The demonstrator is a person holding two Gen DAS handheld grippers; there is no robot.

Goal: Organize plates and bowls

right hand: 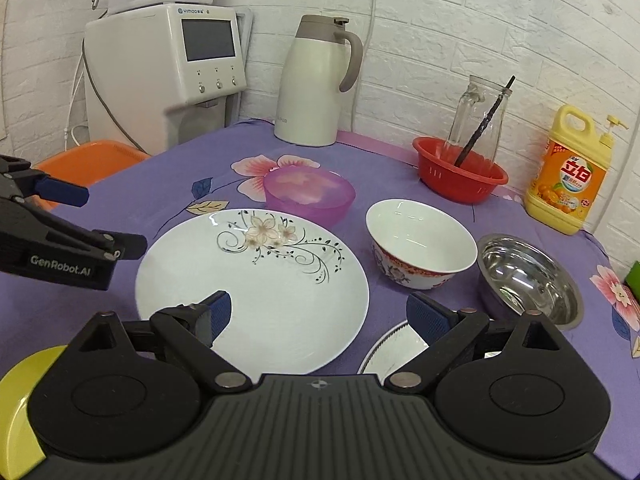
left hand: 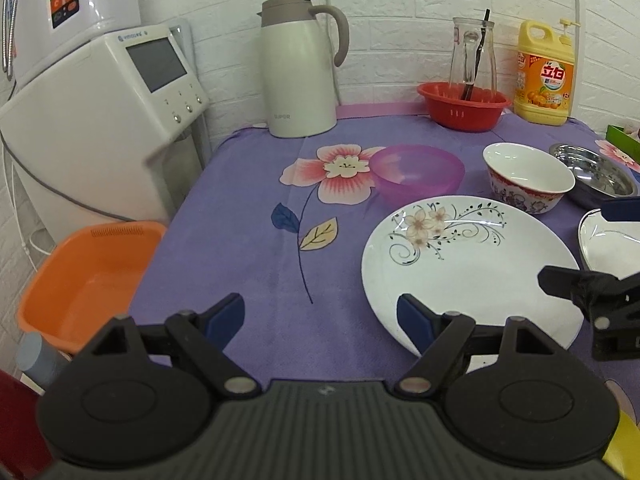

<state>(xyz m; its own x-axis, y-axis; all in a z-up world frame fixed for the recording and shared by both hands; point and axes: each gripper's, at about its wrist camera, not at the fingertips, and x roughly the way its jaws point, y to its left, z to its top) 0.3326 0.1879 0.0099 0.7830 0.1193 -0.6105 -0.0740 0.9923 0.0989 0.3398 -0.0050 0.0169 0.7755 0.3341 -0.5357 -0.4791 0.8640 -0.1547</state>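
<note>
A large white plate with a flower print (left hand: 472, 276) (right hand: 256, 292) lies on the purple cloth. Behind it stand a purple plastic bowl (left hand: 418, 172) (right hand: 310, 194), a white ceramic bowl with a red pattern (left hand: 528, 178) (right hand: 420, 242) and a steel bowl (left hand: 596, 174) (right hand: 528, 278). A smaller white plate (left hand: 612, 240) (right hand: 394, 346) lies to the right of the large one. My left gripper (left hand: 320, 316) is open and empty, just left of the large plate's near edge. My right gripper (right hand: 320, 312) is open and empty, low over the large plate's right edge.
A white thermos jug (left hand: 300, 68) (right hand: 316, 84), a red basket (left hand: 464, 106) (right hand: 460, 176) with a glass carafe, and a yellow detergent bottle (left hand: 544, 76) (right hand: 568, 176) stand at the back. An orange basin (left hand: 88, 280) sits off the table's left edge. A yellow-green plate (right hand: 20, 404) lies near left.
</note>
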